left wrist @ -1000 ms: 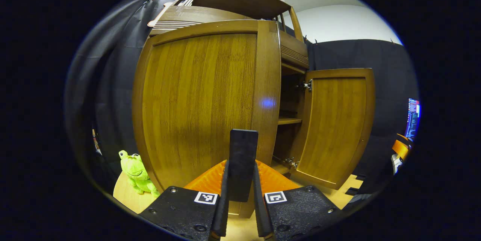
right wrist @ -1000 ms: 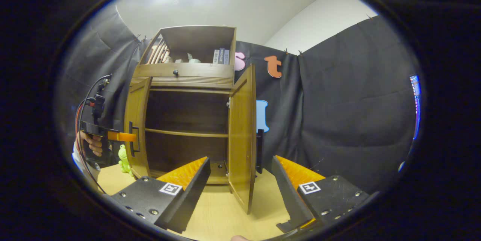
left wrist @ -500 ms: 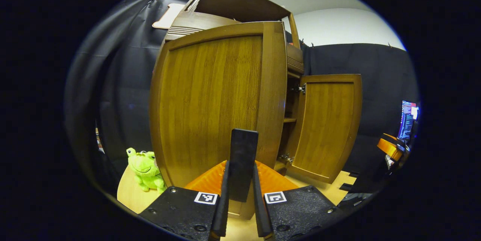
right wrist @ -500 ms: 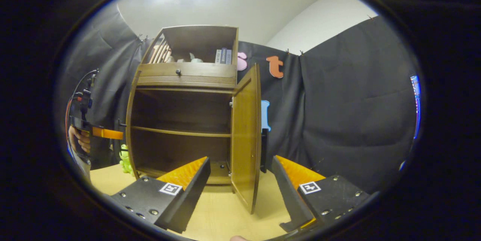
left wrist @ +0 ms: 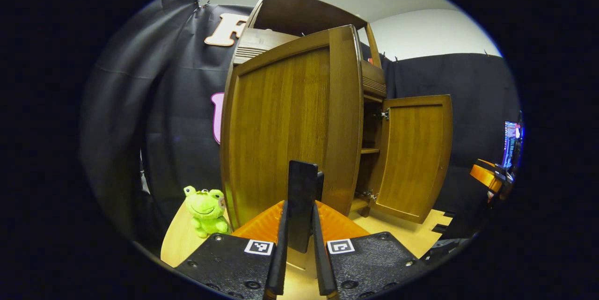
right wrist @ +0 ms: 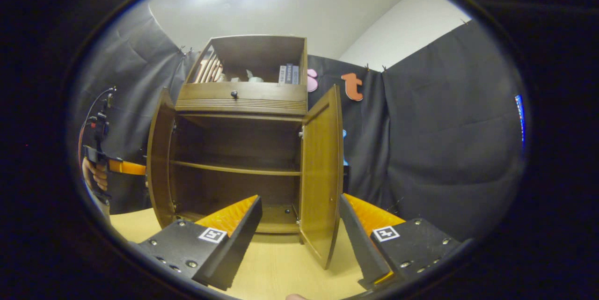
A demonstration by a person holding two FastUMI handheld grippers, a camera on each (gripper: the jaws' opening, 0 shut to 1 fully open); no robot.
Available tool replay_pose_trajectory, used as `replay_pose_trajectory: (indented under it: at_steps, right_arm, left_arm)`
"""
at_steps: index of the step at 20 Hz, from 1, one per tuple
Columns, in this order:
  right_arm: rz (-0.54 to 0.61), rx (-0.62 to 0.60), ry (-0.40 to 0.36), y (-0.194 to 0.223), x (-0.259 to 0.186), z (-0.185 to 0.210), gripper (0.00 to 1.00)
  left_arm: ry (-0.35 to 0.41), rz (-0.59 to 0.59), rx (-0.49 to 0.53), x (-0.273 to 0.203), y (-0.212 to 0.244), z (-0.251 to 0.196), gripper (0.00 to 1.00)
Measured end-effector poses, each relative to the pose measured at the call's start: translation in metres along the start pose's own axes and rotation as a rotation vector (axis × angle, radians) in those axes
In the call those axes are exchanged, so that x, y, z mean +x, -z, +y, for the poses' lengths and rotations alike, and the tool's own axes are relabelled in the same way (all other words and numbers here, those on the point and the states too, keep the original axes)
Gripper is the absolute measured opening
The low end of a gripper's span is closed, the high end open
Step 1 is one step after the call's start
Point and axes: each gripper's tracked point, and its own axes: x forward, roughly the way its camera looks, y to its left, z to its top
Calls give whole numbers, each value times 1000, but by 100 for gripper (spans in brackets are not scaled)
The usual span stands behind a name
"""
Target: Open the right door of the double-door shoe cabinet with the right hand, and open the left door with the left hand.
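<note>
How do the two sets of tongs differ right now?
The left tongs are pinched shut on the left door's handle; the right tongs gape wide, gripping nothing. The left tongs touch the left door; the right tongs sit clear of the right door. Both doors stand open.

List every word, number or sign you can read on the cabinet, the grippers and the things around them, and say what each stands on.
No text here can be read.
Spines of the books atop the cabinet: too small to read.
The square markers on the left gripper, shut on the handle: patterns, no words.
The same for the markers on the open right gripper.
The screen: too small and blurred.
</note>
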Motion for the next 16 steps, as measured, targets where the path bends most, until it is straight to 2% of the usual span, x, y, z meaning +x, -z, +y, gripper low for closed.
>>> replay_pose_trajectory:
  at_steps: [3, 7, 9, 12, 16]
  right_arm:
    - [27, 44, -71, 7, 2, 20, 98]
    - [49, 65, -95, 13, 8, 27, 98]
    - [63, 68, -97, 17, 10, 29, 98]
    - [76, 81, -111, 20, 12, 37, 98]
    - [80, 135, -169, 19, 14, 57, 98]
  left_arm:
    - [-41, 6, 15, -11, 1, 11, 24]
    - [-97, 7, 44, -24, -2, 25, 14]
    - [-118, 7, 53, -29, -3, 33, 17]
    - [-173, 6, 80, -38, -5, 49, 12]
    - [-246, 15, 96, -49, -7, 80, 8]
